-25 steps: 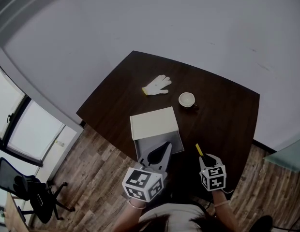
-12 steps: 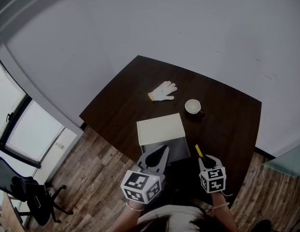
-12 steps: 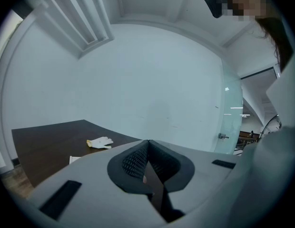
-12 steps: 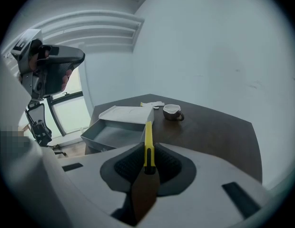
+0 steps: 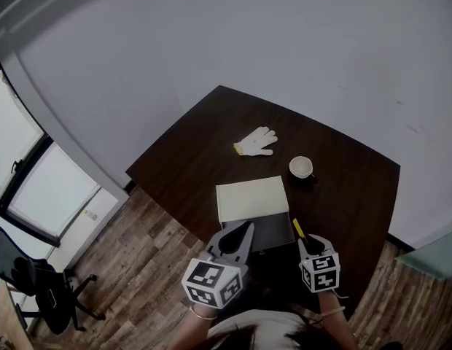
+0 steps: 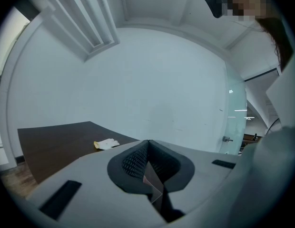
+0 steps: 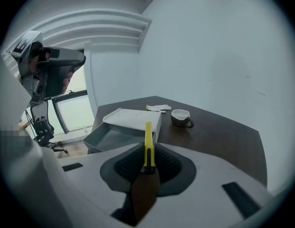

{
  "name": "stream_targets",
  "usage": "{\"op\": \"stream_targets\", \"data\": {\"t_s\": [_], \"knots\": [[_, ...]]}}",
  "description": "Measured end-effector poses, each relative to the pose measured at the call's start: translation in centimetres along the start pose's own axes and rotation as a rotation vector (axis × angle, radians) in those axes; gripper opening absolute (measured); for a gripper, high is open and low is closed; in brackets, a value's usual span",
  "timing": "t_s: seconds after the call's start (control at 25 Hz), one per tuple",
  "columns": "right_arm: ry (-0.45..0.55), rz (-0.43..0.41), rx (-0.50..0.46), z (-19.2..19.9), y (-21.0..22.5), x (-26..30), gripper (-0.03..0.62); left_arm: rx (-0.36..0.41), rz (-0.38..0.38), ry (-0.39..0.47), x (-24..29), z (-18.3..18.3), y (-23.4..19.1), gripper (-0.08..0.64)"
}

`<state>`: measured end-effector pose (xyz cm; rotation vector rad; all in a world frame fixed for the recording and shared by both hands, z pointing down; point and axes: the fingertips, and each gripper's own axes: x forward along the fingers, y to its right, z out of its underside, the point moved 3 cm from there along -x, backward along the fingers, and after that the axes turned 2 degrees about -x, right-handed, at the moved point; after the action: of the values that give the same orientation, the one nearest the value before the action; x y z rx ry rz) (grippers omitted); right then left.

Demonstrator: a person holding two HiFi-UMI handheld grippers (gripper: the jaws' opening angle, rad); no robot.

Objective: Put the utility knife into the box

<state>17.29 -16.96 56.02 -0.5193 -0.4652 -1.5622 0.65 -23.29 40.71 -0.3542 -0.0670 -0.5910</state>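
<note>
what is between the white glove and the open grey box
The white lid lies between the glove and the box, at the box's far edge; the head view shows it best.

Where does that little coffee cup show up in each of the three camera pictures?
Head view: the cup stands on the dark table, right of centre, beyond the white lid.
Left gripper view: the cup is not in it.
Right gripper view: the cup sits near the middle, up and right of the yellow utility knife held in the jaws.
Shared landmark: the white glove, lying on the table in all three views.
</note>
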Motion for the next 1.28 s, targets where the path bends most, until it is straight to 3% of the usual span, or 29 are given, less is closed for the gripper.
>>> {"op": "stream_targets", "data": {"t_s": [1.28], "knots": [[-0.047, -0.22, -0.22, -4.2, -8.4, 7.7, 0.071, -0.056, -0.217, 0.06, -5.4, -0.7, -8.5, 0.017]]}}
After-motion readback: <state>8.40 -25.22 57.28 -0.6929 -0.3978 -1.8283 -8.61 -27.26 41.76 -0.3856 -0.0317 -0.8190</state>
